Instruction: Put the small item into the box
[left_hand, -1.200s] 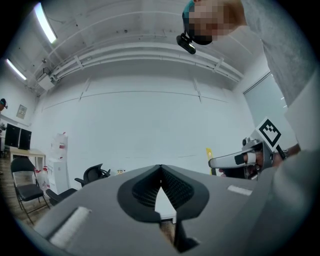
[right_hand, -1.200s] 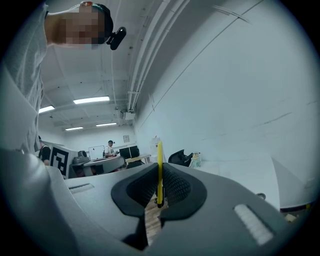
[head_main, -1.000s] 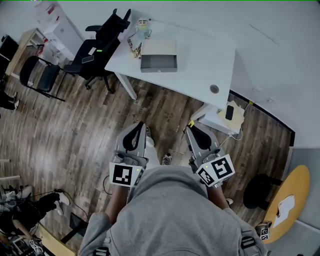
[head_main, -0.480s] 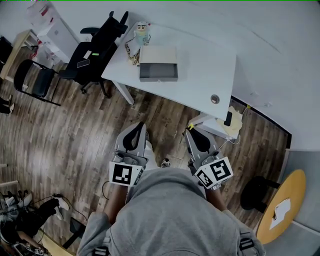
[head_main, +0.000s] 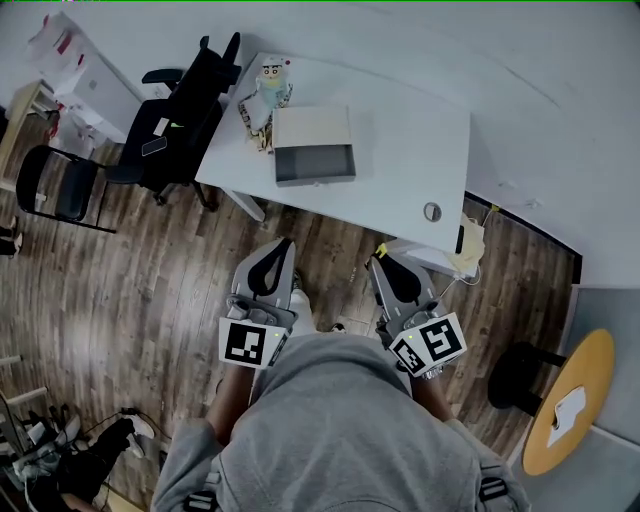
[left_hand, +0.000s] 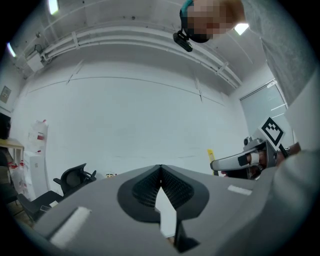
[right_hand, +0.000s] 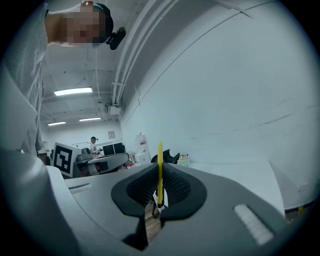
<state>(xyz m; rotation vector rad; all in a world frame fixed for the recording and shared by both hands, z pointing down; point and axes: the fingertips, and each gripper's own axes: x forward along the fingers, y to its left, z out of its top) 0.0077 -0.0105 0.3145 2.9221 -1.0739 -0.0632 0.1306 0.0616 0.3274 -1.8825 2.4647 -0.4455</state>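
Change: the table sits lower and nearer in the head view than a second ago, and more floor has passed under the person. Both grippers hold the same place in front of the body.
Meaning: an approach on foot, by my reading. No reach toward the table has begun.
Box: open, on the left part of the table, near its front edge. The inside looks empty from here, and a pale panel, likely its lid, lies on its far side.
Left gripper: jaws together at the tips, nothing between them.
Right gripper: jaws closed on a thin yellow strip that stands up out of the seam.
Small item: probably that strip, though I cannot be sure. It is in the right jaws, well apart from the box.
Other candidates: toys at the table's far left corner, just beside the box and untouched.
Chair: black, at the table's left end, clear of the line of approach.
Progress: early. Nothing is in the box yet.
Next need: close the remaining gap, bring the right gripper over the open box, then let go.
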